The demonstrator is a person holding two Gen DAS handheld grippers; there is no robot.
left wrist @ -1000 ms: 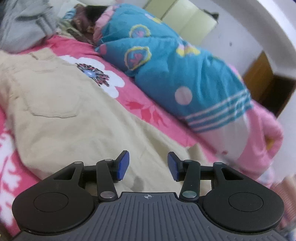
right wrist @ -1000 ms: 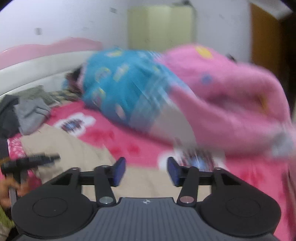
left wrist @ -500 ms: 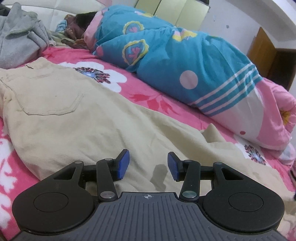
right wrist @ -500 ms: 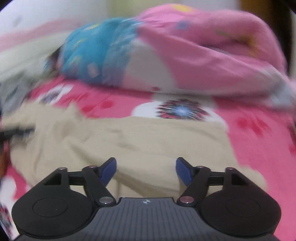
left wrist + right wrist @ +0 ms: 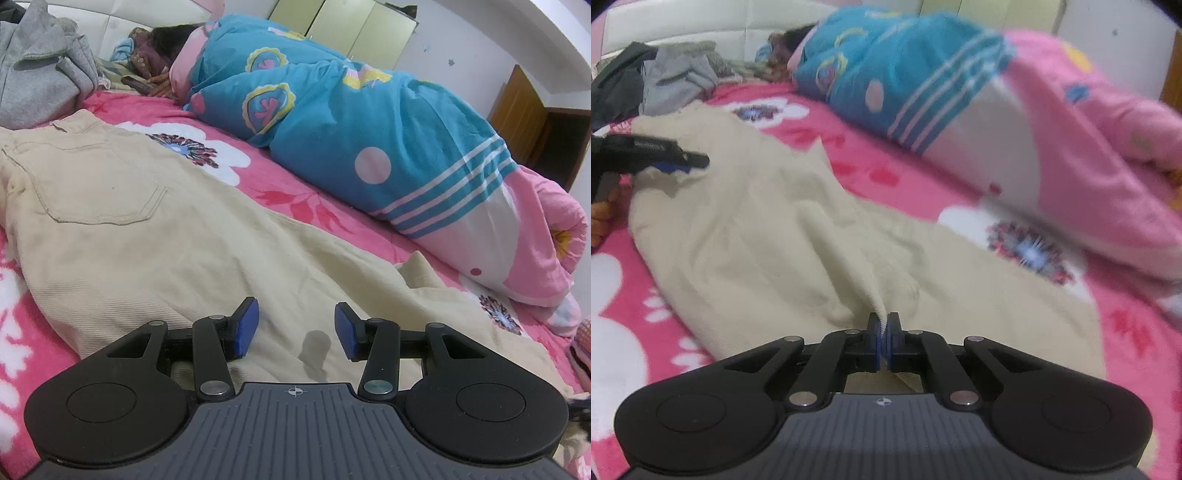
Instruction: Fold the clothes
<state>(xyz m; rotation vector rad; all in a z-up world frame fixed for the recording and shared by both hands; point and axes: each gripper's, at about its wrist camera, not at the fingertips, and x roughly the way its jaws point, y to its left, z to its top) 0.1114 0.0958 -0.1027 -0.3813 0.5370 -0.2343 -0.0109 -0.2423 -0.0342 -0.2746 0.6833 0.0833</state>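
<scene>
Lying flat across the pink floral blanket [image 5: 303,206], the beige trousers [image 5: 155,236] spread out ahead of and beneath both claws, back pocket up. Farthest left of the left gripper [image 5: 295,328] sits a heap of grey clothes [image 5: 37,85]. That claw hovers just above the trouser cloth, jaws parted, nothing between its blue pads [image 5: 245,325]. Beyond it to the right lies a rolled blue and pink quilt [image 5: 369,147]. In the right wrist view, the left claw shows at far left over the trousers' edge. The right gripper [image 5: 884,341] is clenched on a raised ridge of trouser fabric, pinched between its pads.
</scene>
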